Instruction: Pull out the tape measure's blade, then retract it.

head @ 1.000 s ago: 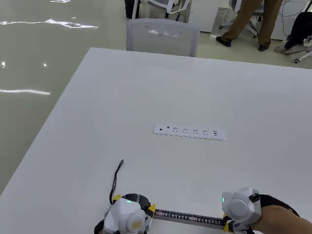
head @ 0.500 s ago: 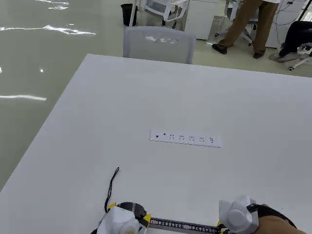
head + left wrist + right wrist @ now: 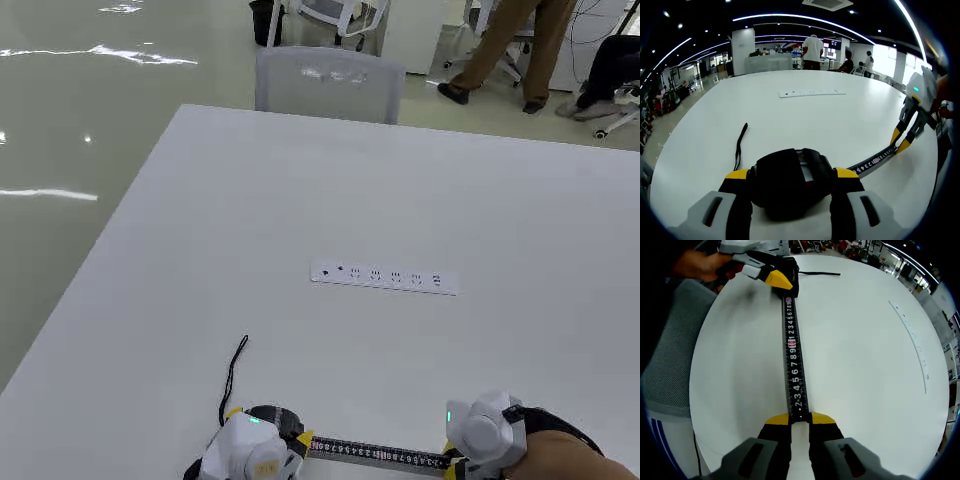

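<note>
Left gripper view shows the left gripper (image 3: 791, 174) clamped around the black rounded tape measure case (image 3: 790, 192); the right gripper (image 3: 800, 419) pinches the tip of its extended black numbered blade (image 3: 791, 355).

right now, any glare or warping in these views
Head view: bright glare streaks on the floor, table evenly lit. Right gripper view: fisheye bows the power strip into a curve, blade digits sharp. Left gripper view: ceiling lights bend into arcs.

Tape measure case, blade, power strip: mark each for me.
tape measure case (image 3: 790, 175), left gripper view, black top of the housing.
blade (image 3: 792, 355), right gripper view, middle of the numbered strip.
power strip (image 3: 385, 278), head view, centre of its white body.
</note>
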